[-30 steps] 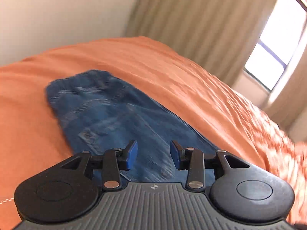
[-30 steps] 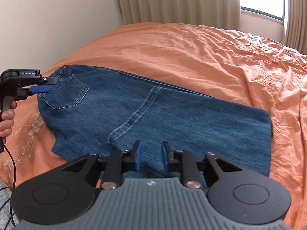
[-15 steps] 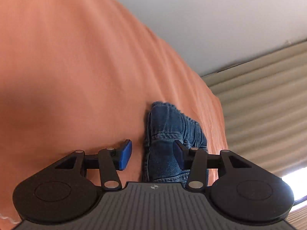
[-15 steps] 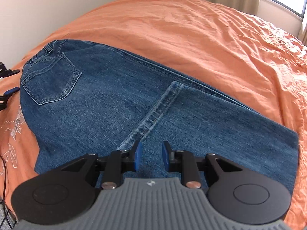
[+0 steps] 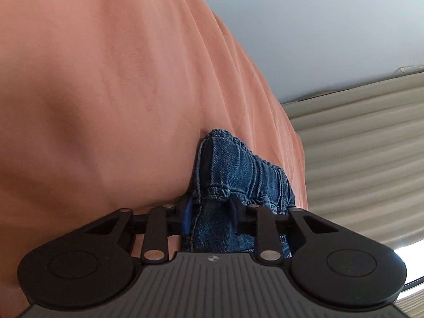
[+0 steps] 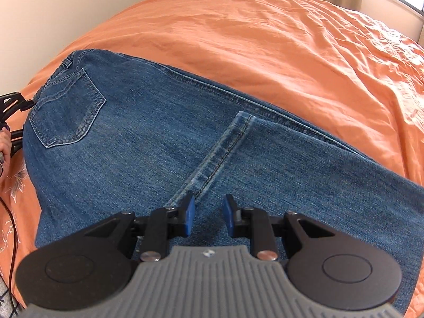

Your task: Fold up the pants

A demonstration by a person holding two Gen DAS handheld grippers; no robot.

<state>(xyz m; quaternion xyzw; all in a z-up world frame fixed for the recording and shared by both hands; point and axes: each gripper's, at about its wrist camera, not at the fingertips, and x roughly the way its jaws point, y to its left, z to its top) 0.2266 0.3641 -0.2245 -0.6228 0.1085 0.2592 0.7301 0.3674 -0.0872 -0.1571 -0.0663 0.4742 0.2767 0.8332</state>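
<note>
A: Big picture first: orange bed cover (image 6: 265, 39) fills both views, wall + beige curtain (image 5: 365, 137) behind.

B: And the pants (image 6: 164, 143)?

A: Blue denim, lying flat across the bed in the right wrist view, already doubled over. A hem edge w/ double stitching (image 6: 220, 156) runs diagonally over the lower layer. Back pocket (image 6: 66, 108) facing up, toward the waist end at far left.

B: Left claw?

A: Left claw (image 5: 210, 216) is at that waist end, view rolled sideways. Jaws have just been closing, and now they're pinching the waistband: bunched denim sits btwn the blue pads, belt loop (image 5: 214, 192) right at the tips. In the right wrist view you only catch its black frame at the left edge, plus a bit of the person's hand (image 6: 4, 143) and a dark cable (image 6: 10, 228).

B: Right claw?

A: Right claw (image 6: 209, 216) hovers low over the mid-leg, just near the hem's end. Pads apart w/ a narrow gap, nothing btwn them; can't tell if the tips touch the cloth.
</note>
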